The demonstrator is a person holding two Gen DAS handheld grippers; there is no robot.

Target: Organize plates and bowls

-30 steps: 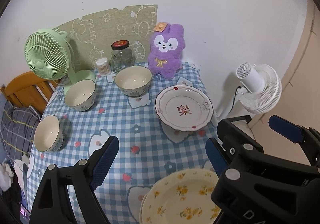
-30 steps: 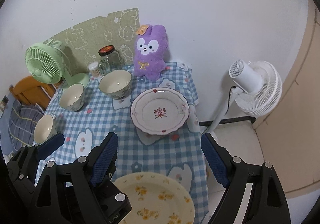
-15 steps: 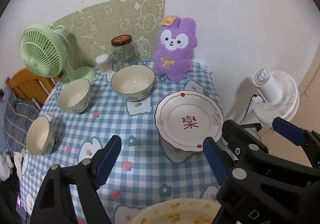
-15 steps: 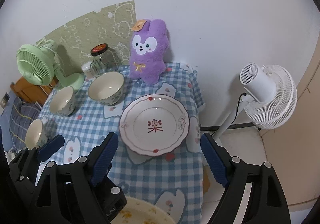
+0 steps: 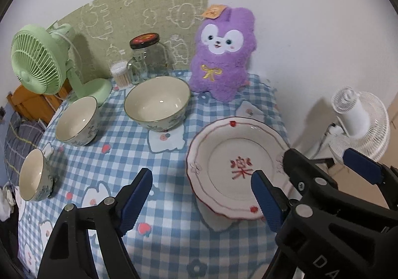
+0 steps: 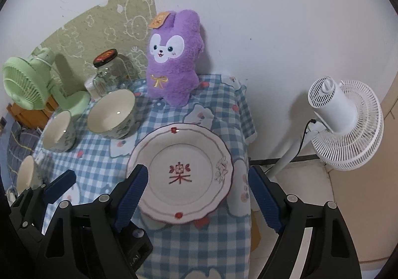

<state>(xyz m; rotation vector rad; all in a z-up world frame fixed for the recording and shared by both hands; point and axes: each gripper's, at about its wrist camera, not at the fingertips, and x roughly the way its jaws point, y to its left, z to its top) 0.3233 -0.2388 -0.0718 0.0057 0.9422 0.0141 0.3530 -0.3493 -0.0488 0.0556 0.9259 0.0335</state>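
Nothing is stacked yet: your plate (image 6: 181, 174) and three bowls (image 5: 156, 102) lie apart on the surface (image 5: 174, 241). Both grippers, left (image 5: 201, 200) and right (image 6: 199, 200), gape empty, the plate at their 12 o'clock.

Checked tablecloth (image 5: 174, 241) bears plate (image 5: 223, 154), three bowls (image 5: 156, 105), perhaps more.

My right gripper (image 5: 313, 179) covers the right edge of the red-trimmed plate (image 5: 223, 154). From my right wrist, the smallest bowl (image 6: 24, 174) is half hidden behind my left gripper (image 6: 59, 187). The cotton swab jar (image 6: 90, 86) sits mostly behind the glass jar (image 6: 109, 75).
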